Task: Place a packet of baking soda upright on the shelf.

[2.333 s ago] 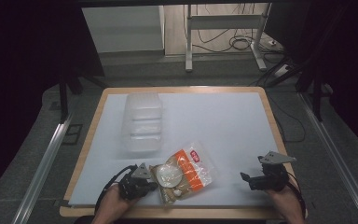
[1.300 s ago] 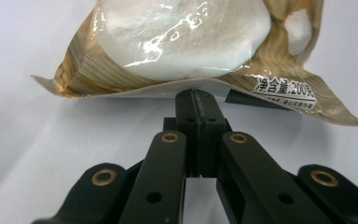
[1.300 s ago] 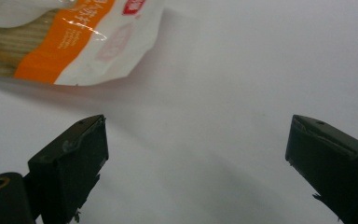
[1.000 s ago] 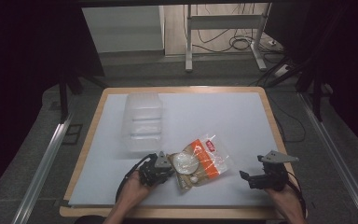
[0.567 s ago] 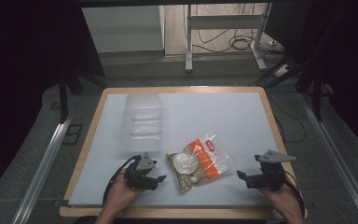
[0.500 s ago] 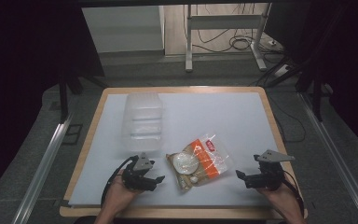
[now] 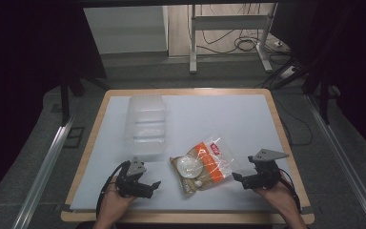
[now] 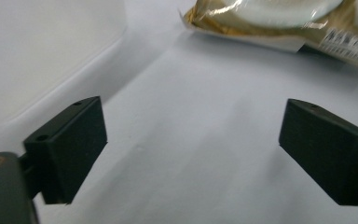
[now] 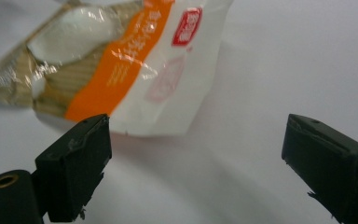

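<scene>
A clear snack bag (image 7: 203, 165) with an orange band, a red label and round white pieces lies flat on the white table top (image 7: 209, 119), near its front middle. My left gripper (image 7: 155, 185) rests just left of the bag, open and empty; its own view shows the bag's tan end (image 8: 265, 18) beyond the wide-apart jaws (image 8: 193, 154). My right gripper (image 7: 236, 177) sits just right of the bag, also open, its left jaw close to the bag's white corner (image 9: 168, 98) without touching it.
A clear plastic container (image 7: 146, 125) stands on the left half of the table, behind my left gripper, and appears as a pale wall (image 8: 42, 51) in the left gripper view. The wooden table rim (image 7: 186, 218) runs just before both hands.
My left gripper pushed the bag rightward and farther onto the table, let go and drew back to the left. The bag lies still. My right gripper has barely moved.
</scene>
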Available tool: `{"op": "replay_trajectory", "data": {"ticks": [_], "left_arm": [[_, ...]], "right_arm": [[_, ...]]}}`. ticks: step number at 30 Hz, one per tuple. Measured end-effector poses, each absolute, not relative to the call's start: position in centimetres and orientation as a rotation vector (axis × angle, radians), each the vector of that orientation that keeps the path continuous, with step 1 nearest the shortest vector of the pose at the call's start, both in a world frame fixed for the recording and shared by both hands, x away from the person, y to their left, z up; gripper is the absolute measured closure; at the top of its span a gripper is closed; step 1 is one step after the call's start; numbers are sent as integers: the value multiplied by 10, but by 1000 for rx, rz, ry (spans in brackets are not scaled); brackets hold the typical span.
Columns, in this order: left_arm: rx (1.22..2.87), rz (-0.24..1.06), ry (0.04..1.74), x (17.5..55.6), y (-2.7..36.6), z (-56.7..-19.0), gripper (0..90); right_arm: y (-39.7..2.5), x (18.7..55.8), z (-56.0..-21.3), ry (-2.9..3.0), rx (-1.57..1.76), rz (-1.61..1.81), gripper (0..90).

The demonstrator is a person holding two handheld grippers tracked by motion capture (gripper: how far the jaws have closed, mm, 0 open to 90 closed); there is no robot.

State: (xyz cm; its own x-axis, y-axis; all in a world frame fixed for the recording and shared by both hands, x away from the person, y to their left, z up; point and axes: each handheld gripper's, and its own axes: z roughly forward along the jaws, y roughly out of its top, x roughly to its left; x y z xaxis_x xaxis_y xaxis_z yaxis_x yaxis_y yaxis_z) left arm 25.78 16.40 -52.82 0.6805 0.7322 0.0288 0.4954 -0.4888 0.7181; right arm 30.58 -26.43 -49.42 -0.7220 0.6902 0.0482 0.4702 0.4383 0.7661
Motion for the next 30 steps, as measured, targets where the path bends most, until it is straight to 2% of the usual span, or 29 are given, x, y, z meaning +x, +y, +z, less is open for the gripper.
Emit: {"op": "replay_trajectory", "data": {"ticks": [5, 9, 17, 30], "left_arm": [[2210, 461, 948, 249, 165, -530, 49], [2191, 479, 968, 242, 173, -529, 44], [2176, 479, 971, 243, 175, -528, 46], [2191, 482, 951, 242, 172, -528, 48]], "right_arm": [[-259, 316, -494, 2435, 1032, 1206, 89], [-253, 325, -497, 2473, 1041, 1215, 145], [-234, 340, -503, 2544, 1041, 1132, 179], [-211, 360, -505, 2704, 995, 1195, 400]]}}
